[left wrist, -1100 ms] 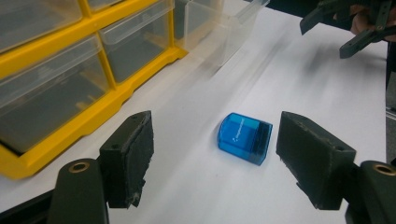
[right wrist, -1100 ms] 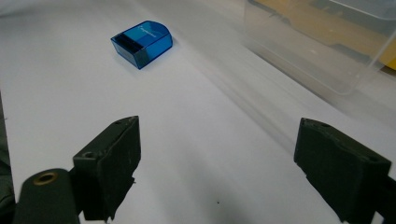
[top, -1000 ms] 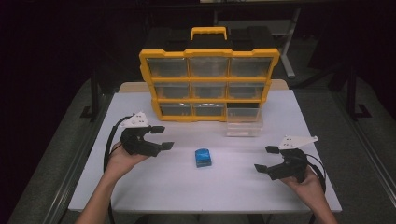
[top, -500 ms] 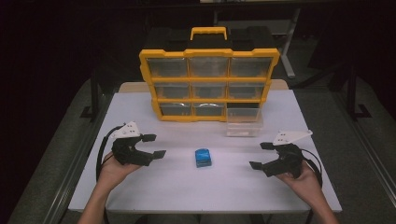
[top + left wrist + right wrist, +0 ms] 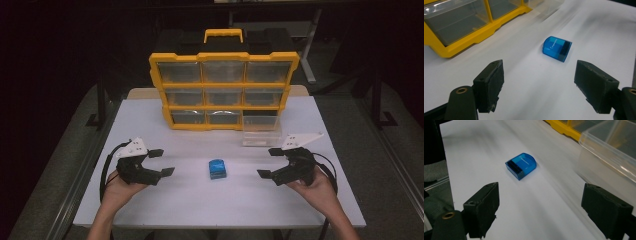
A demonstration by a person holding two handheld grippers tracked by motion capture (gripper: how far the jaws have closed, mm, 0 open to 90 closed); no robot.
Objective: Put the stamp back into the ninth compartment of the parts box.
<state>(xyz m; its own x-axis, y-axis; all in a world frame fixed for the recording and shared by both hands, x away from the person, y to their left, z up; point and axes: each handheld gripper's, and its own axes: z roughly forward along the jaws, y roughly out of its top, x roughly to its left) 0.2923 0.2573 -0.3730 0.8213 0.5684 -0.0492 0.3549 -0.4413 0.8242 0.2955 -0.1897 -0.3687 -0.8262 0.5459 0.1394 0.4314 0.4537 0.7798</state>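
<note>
A small blue translucent plastic piece [image 5: 217, 168] lies flat in the middle of the white table [image 5: 210, 200]. My left gripper [image 5: 161, 162] is held open just above the table to its left, jaws wide apart and empty. In the left gripper view the blue piece [image 5: 557, 48] lies ahead between the two jaws, well beyond them. My right gripper [image 5: 270, 162] is open on the other side, equally empty. The right gripper view shows the blue piece [image 5: 521, 165] ahead and left of centre. Neither gripper touches it.
A yellow organiser case [image 5: 224, 90] with clear drawers stands upright at the back of the table. One clear drawer [image 5: 261, 135] sits pulled out on the table in front of its lower right slot, near my right gripper. A dark floor surrounds the table.
Both hands have drawn back toward the near edge and slightly outward. The left gripper has dropped lower. The blue piece has not moved.
</note>
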